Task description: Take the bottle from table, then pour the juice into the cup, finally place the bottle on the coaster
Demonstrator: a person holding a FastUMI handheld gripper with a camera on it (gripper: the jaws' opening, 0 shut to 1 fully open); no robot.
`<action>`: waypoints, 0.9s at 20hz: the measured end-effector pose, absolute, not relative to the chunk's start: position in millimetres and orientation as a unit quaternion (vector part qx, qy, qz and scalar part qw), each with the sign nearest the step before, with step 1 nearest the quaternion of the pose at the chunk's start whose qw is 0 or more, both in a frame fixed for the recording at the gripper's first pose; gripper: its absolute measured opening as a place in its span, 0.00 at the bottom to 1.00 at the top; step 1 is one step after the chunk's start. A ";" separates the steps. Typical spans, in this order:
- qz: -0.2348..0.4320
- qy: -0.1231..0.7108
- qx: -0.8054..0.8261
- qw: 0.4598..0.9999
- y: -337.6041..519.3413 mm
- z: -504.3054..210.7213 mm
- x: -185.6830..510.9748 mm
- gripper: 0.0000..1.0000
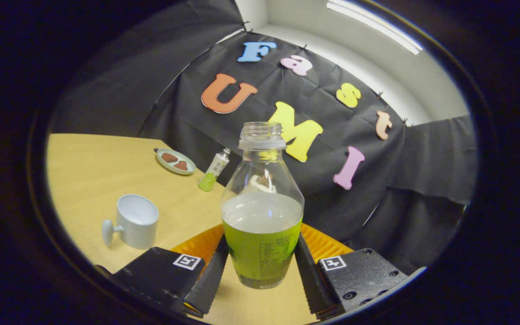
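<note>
A clear, uncapped bottle (262, 198), about half full of green juice, stands upright between my fingers. My gripper (261, 246) is shut on its lower body, with one finger pressing on each side. I cannot tell whether its base rests on the table or hangs just above it. An orange ribbed coaster (327, 243) lies just beyond the bottle, partly hidden by it and by my fingers. A pale grey cup (136, 221) with a knob handle stands open-side up on the table, ahead and to the left of my left finger.
The wooden table (93, 171) stretches away to the left. Farther back near the cloth wall there is a small plate (175, 161) with brown pieces on it. Beside the plate stands a small green-and-white bottle (213, 170).
</note>
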State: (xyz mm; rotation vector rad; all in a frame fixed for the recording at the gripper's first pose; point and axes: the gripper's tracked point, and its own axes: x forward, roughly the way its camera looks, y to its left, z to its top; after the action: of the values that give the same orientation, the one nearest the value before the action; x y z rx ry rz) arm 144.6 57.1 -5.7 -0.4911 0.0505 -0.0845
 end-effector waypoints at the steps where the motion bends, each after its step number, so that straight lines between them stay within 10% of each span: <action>1: -0.034 0.030 -0.219 0.975 53.9 -4.8 145.4 0.81; 18: 0.029 0.027 -0.127 0.991 34.1 -12.9 218.0 0.81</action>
State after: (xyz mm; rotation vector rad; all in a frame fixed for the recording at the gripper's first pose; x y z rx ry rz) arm 218.0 34.1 -12.9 -0.2552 0.0533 0.0589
